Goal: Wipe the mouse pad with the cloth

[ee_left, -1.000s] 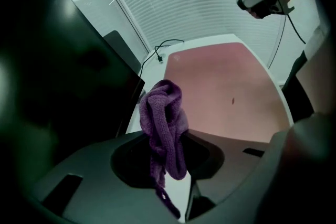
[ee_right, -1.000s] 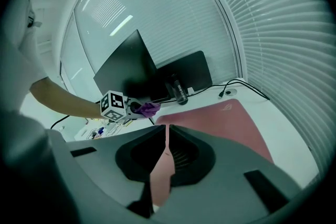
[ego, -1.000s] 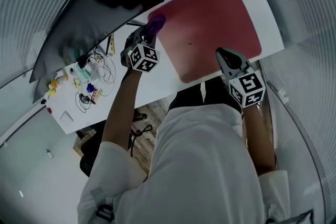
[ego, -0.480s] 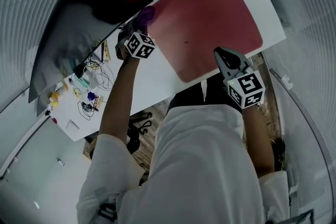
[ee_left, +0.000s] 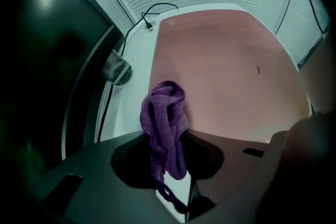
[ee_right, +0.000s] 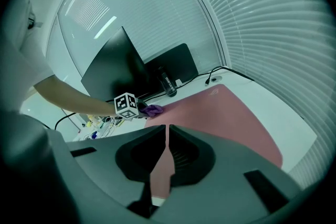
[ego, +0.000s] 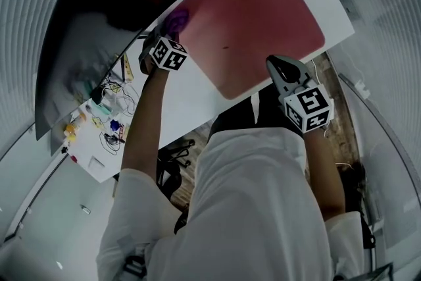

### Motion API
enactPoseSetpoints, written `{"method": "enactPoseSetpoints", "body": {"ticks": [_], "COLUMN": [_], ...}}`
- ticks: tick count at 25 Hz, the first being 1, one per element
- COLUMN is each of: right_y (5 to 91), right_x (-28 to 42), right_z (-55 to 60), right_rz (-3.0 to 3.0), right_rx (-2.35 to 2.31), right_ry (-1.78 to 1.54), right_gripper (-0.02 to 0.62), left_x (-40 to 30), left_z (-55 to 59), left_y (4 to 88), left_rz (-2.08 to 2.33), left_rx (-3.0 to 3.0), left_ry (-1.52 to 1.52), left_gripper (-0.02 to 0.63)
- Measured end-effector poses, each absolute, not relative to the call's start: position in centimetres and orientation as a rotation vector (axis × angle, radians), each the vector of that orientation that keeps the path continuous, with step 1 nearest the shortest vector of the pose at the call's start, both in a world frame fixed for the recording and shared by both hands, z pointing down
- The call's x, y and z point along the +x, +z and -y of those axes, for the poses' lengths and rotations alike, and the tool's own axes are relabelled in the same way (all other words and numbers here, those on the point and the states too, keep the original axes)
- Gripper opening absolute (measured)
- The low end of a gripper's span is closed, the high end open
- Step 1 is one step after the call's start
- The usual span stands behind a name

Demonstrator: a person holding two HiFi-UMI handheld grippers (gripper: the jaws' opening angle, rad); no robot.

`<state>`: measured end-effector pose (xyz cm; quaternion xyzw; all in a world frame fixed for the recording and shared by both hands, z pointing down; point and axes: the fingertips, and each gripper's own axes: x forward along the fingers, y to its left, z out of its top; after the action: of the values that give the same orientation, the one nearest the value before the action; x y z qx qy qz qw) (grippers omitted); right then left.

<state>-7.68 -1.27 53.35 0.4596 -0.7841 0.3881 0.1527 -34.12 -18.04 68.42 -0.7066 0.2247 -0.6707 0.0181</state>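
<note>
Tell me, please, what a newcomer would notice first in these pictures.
The large red mouse pad covers much of the white desk. At its left edge, beside the dark monitor, the left gripper is shut on a bunched purple cloth. The right gripper, shut and empty, is held at the pad's near edge.

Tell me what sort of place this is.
Probably an office workstation. A white desk carries a large red mouse pad, a dark monitor stands beside the pad, and slatted window blinds run behind the desk.
</note>
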Motion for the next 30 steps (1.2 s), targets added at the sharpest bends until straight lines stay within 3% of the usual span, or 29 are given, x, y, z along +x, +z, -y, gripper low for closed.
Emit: {"method": "enactPoseSetpoints", "body": {"ticks": [30], "right_y": [52.9], "right_x": [-5.7], "right_z": [-2.6], "right_rz": [2.306], "right_rx": [1.247], "right_ry": [1.076], "right_gripper": [0.04], "left_x": [-27.4], "left_z": [1.2], "left_y": [68.4], "left_rz": [-0.579], "left_rx": [-2.393], "left_ry": [-2.105], "left_gripper": [0.118]}}
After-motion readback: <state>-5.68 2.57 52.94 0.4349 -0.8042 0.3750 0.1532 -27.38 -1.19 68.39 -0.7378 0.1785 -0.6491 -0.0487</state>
